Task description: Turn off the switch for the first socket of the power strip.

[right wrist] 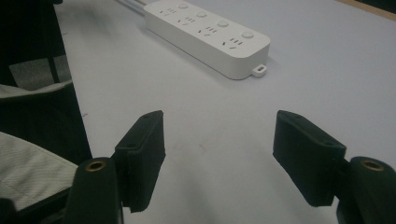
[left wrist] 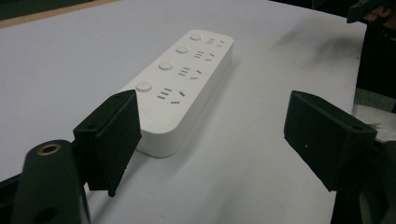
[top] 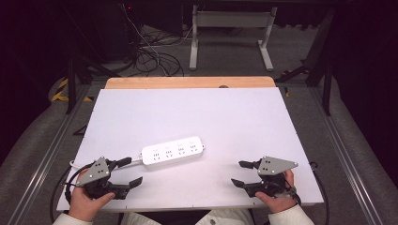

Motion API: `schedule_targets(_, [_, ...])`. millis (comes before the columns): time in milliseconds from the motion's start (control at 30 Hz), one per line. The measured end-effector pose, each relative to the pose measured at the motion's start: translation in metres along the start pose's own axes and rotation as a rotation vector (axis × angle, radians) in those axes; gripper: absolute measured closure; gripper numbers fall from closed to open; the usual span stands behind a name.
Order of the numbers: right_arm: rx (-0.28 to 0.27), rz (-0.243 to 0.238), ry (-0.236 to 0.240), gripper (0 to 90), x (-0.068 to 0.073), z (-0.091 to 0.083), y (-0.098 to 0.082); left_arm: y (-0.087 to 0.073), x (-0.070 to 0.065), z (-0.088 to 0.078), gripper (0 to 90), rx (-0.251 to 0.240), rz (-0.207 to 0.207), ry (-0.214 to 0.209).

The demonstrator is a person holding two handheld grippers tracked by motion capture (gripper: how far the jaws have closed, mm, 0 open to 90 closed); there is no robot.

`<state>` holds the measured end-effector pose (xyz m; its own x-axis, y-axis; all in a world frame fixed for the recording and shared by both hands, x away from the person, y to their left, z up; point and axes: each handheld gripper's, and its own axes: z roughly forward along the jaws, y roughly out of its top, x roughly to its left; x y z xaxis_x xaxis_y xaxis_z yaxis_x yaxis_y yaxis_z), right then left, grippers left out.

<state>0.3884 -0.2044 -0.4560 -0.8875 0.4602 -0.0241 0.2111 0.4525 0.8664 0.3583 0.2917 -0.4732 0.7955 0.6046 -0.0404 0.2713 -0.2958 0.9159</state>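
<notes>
A white power strip [top: 173, 150] with several sockets and buttons lies flat on the white table top [top: 197, 117], a little left of centre, its white cable leaving at its left end. My left gripper [top: 129, 172] rests open near the front left edge, just left of the strip's cable end; the strip [left wrist: 180, 88] lies close ahead beside its left jaw. My right gripper [top: 241, 173] is open near the front right edge, pointing left, with the strip [right wrist: 208, 35] farther off. Nothing is between either pair of jaws.
The white board covers a wooden table whose far edge [top: 190, 82] shows. Beyond it stand a white desk frame [top: 230, 33] and a tangle of cables [top: 152, 58] on the floor. Metal rails [top: 340, 140] run along both sides.
</notes>
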Motion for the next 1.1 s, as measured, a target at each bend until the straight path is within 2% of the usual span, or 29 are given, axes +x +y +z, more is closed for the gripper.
schedule_targets(67, [-0.001, 0.001, 0.002, 34.7, 0.0, 0.0001, -0.0001, -0.0027, 0.0001, 0.0003, 19.2, 0.01, -0.01, -0.001])
schedule_targets(233, [0.001, 0.002, 0.005, 34.5, -0.0003, 0.0007, -0.0004, -0.0041, -0.0011, -0.0008, 22.7, 0.034, -0.088, -0.02])
schedule_targets(300, [0.001, 0.001, 0.005, 34.4, -0.0003, 0.0008, -0.0004, -0.0024, 0.0007, -0.0018, 23.0, 0.043, -0.103, -0.023])
schedule_targets(433, [0.003, -0.001, 0.006, 34.4, -0.0002, 0.0011, -0.0002, 0.0002, 0.0025, -0.0052, 23.3, 0.033, -0.099, -0.015])
schedule_targets(633, [0.002, -0.003, 0.006, 34.4, 0.0, 0.001, 0.0, 0.0024, -0.0001, -0.0072, 22.4, 0.012, -0.056, 0.014])
schedule_targets(1000, [0.0, 0.0, 0.007, 34.3, -0.0002, 0.0007, -0.0001, 0.0033, -0.001, -0.0079, 21.3, 0.013, -0.028, 0.04])
schedule_targets(1100, [0.0, 0.0, 0.007, 34.3, -0.0002, 0.0008, -0.0002, 0.0034, -0.0012, -0.0083, 20.9, 0.005, -0.031, 0.046])
